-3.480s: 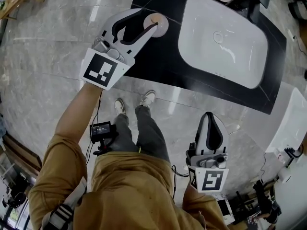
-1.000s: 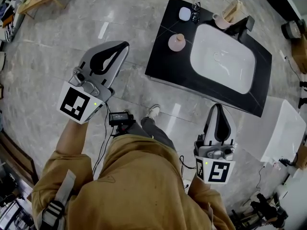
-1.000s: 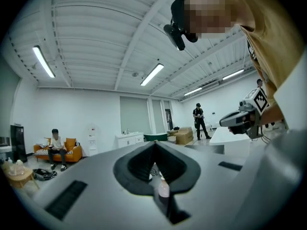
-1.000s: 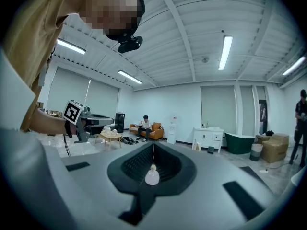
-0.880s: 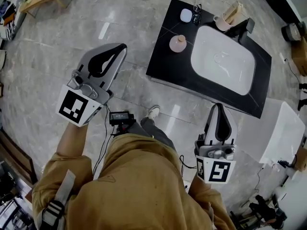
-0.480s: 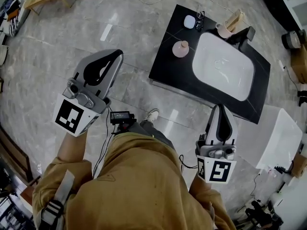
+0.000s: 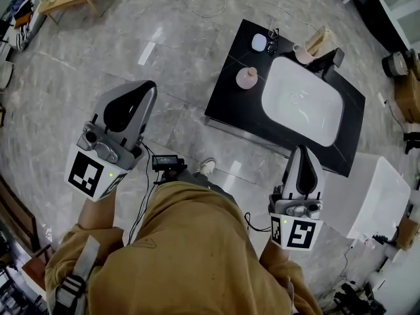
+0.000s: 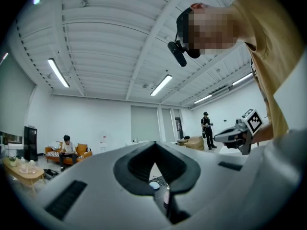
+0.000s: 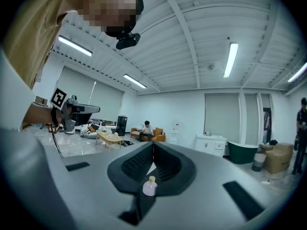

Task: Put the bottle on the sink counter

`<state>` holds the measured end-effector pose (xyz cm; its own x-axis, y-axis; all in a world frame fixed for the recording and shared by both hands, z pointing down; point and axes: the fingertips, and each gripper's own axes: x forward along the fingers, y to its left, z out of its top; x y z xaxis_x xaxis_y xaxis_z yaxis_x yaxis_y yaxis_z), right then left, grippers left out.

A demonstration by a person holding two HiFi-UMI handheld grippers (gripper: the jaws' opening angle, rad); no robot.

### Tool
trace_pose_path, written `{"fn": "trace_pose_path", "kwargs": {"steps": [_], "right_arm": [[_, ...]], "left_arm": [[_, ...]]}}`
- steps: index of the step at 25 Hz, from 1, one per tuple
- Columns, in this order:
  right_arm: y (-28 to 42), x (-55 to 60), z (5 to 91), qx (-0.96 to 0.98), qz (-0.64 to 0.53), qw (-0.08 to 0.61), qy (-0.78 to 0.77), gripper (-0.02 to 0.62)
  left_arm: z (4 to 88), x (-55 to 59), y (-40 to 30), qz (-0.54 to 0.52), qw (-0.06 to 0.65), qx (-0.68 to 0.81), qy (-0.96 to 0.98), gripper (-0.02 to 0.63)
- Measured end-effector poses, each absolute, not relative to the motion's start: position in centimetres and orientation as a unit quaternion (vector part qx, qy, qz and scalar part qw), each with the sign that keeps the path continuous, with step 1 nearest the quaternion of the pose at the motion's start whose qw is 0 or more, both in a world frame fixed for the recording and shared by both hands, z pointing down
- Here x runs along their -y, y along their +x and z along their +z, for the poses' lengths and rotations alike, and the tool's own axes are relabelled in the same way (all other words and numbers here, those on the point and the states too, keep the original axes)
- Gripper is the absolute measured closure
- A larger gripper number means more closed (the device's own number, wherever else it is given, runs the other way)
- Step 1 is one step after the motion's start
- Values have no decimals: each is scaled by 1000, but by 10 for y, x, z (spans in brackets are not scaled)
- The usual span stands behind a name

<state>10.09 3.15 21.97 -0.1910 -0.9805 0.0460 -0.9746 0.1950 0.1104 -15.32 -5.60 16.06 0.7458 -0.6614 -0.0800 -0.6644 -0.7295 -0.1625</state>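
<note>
Above floor [image 7: 98,51]: left gripper [image 7: 151,85], right gripper [image 7: 301,149] jaws closed.

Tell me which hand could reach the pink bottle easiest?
Probably the right gripper: the bottle shows straight ahead of its jaws, and it looks closer to the counter. It's shut and empty, though.

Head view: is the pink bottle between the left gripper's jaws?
No, the pink bottle stands on the black counter beside the white basin, well apart from the left gripper.
</note>
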Motion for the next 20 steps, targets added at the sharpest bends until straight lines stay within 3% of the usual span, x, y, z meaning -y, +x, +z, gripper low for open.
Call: {"fn": "trace_pose_path", "kwargs": {"steps": [20], "right_arm": [[125,-47,199,760,-54,45,646,589]], "left_arm": [[130,17,-205,20,103,-439,-893,603]]}}
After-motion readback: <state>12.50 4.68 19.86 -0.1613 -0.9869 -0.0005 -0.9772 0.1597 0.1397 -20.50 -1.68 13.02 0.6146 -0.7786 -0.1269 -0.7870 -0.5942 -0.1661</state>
